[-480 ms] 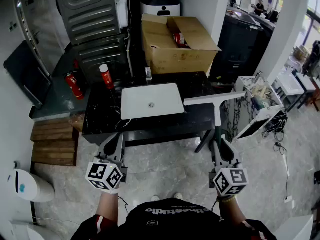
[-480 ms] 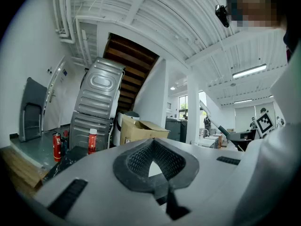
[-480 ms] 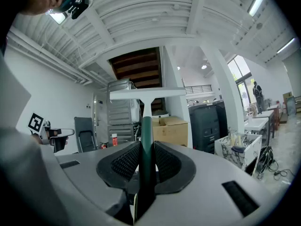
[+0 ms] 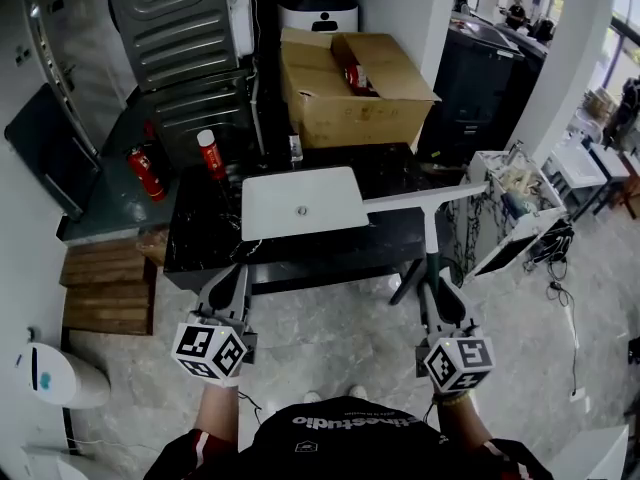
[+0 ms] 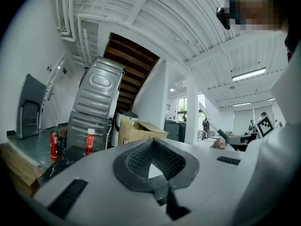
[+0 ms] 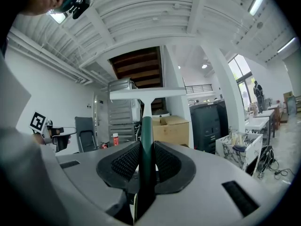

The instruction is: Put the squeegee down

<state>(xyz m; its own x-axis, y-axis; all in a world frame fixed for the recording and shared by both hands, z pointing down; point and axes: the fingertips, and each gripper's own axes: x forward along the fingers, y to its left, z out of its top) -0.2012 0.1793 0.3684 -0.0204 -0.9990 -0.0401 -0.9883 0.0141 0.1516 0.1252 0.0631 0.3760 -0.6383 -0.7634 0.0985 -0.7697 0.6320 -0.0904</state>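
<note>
Gripping the squeegee [image 6: 147, 119] by its green handle, the right gripper [image 6: 146, 150] has both pads pressed against the shaft. The hold is firm, with the handle running straight out between the jaws. The blade is white, set crosswise at the far end of the handle, and reads level in the right gripper view. In the head view the blade lies over the right end of the black table [image 4: 200, 238], just beside the white basin [image 4: 280, 203]. Its left tip comes up to the basin's right edge and its right tip overhangs the table's side. Whether the blade rests on the tabletop or hangs clear of it cannot be settled from this angle; it appears slightly raised. The squeegee is not yet put down.

The left gripper [image 5: 153, 142] is closed and empty — the pad tips meet with nothing between them. It is held level before the table's near edge, left of the basin and well apart from the squeegee.

Other items noted:
- A red can [image 4: 210, 153] stands upright at the table's back left corner.
- A red extinguisher [image 4: 142, 171] sits on the grey slab left of the table.
- An open cardboard box [image 4: 360, 123] stands behind the table.
- A ribbed grey metal casing [image 4: 180, 18] leans further back on the left.
- A wooden pallet [image 4: 108, 283] lies on the floor beside the table's left end.
</note>
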